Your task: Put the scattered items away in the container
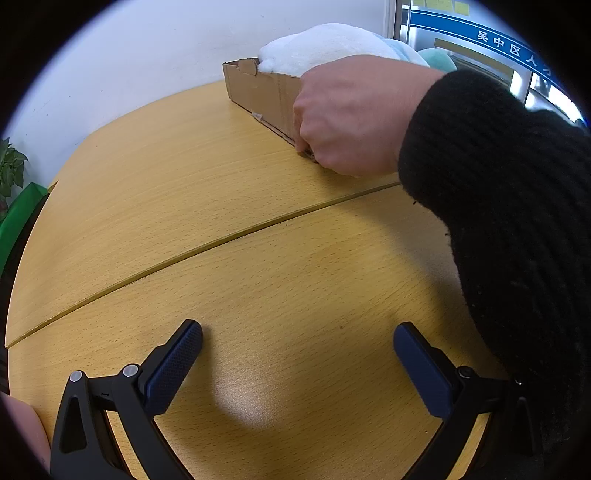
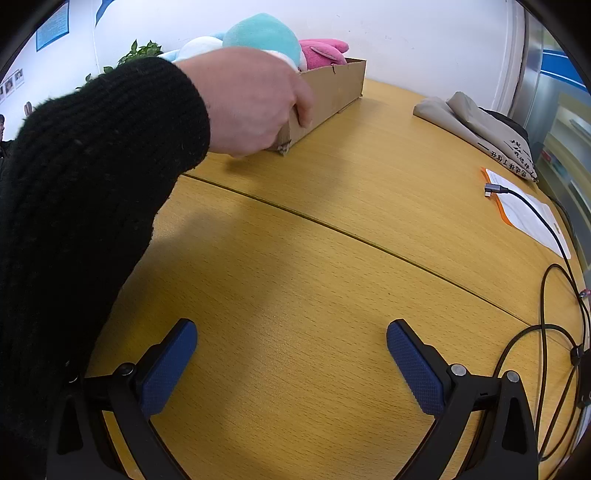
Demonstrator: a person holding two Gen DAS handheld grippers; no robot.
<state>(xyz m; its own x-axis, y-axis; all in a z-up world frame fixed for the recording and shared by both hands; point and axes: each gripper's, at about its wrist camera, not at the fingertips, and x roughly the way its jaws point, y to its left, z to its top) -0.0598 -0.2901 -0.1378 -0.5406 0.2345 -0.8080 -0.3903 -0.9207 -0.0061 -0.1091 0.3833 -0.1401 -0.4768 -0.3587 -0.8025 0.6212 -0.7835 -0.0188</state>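
Now, by item:
Left gripper: the left gripper (image 1: 297, 363) hovers low over the yellow wood-grain table (image 1: 229, 206), its blue-padded jaws spread wide with nothing between them.
Right gripper: the right gripper (image 2: 291, 363) sits just above the same table, jaws likewise wide apart and empty.
Container: the shallow brown cardboard box (image 1: 266, 98) stands at the far side of the table, well apart from both sets of jaws; in the right wrist view it lies far and left of centre (image 2: 338, 90).
Contents: a white plush toy (image 1: 314, 46) fills the box's left end; in the right wrist view a teal plush toy (image 2: 264, 33) and a pink plush toy (image 2: 323, 53) rise above the rim.
Bare hand: a hand (image 1: 351, 114) in a black knitted sleeve (image 1: 498, 206) grips the near corner of the box, fingers curled over its edge.
Table seam: a dark curved joint line crosses the table between the jaws and the box.
Right side: a grey folded cloth bag (image 2: 476, 125), a white sheet of paper with an orange edge (image 2: 528, 210) and a black cable (image 2: 543, 295) lie far right, apart from the box.
Far left: a green potted plant (image 1: 11, 166) stands beyond the table edge.
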